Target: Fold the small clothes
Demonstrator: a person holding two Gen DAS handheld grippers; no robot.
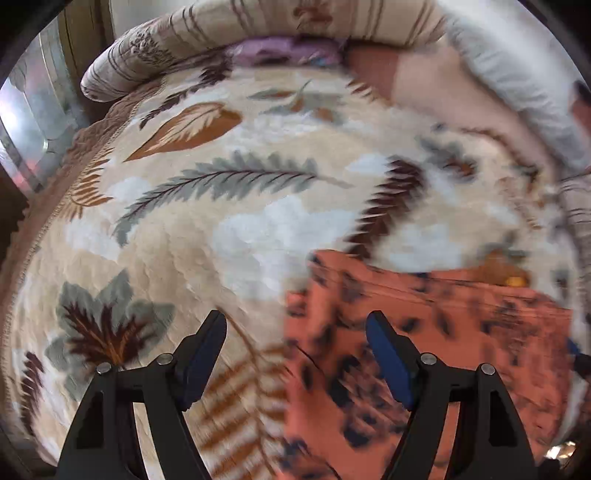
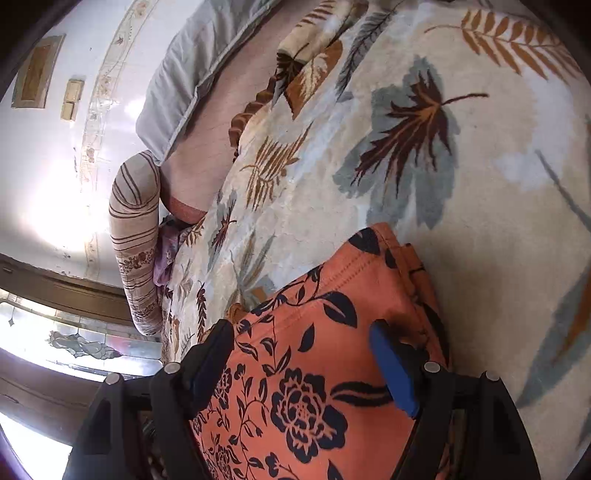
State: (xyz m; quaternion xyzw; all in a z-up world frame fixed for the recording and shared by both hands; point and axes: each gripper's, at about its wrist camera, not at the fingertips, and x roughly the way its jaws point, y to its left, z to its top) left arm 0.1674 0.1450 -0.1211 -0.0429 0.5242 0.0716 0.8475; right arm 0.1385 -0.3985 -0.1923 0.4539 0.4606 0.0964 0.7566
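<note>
Folding judged partly done: orange floral garment (image 2: 317, 369) lies doubled on leaf-print blanket (image 2: 480, 221); left gripper (image 1: 295, 354) and right gripper (image 2: 303, 362) spread wide, nothing held; further folds possibly left.

A wide stretch of the leaf-patterned blanket (image 1: 229, 206) is left bare to the left of the orange floral garment (image 1: 424, 350), and passage there is unhindered. At the far edge the way is closed by the striped bolster (image 1: 258, 26), with a purple cloth (image 1: 284, 51) tucked against it. To the right, the pink sheet (image 1: 436, 88) is bordered by a grey pillow (image 1: 517, 74). The left side is bounded by the blanket's edge and a window (image 1: 26, 122).
</note>
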